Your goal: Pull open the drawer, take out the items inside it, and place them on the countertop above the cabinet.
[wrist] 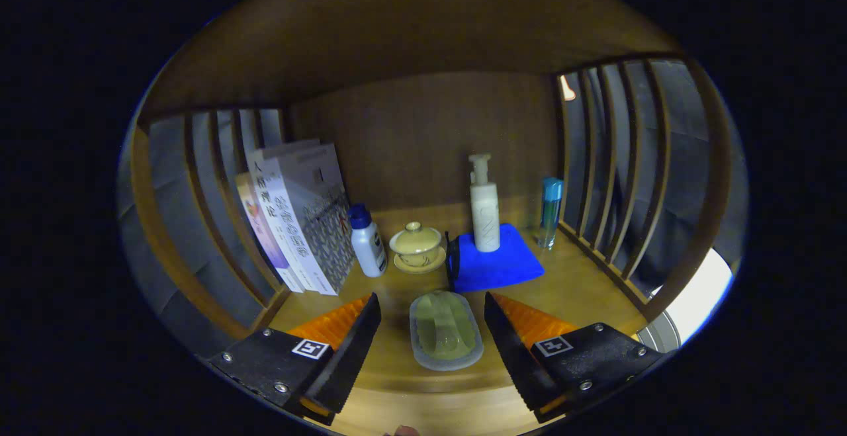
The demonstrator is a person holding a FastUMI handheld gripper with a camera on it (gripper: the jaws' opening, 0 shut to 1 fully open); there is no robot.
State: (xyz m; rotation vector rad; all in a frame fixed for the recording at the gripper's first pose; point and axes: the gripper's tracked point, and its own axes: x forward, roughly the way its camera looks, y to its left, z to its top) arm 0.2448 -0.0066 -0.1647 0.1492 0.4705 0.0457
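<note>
Gripper (432, 320) fingers spread apart, clamped on nothing. Between the fingertips, resting on the wooden countertop (569, 287): a translucent soap dish (445, 330) holding a pale green bar, untouched by either finger. Just beyond, at 1 o'clock from the dish: a folded blue cloth (493, 265) with a white pump bottle (484, 208) standing upright on its far half. At 11 o'clock from the dish, beside the cloth: a lidded cream teacup on a saucer (417, 246). Left of the cup: a small white bottle with blue cap (368, 241), upright. Further left, at 10 o'clock: books (301, 214) leaning against the slatted side rail. At 2 o'clock, near the right slats: a slim blue-capped bottle (549, 212). Behind everything: a wooden back panel (423, 131).
</note>
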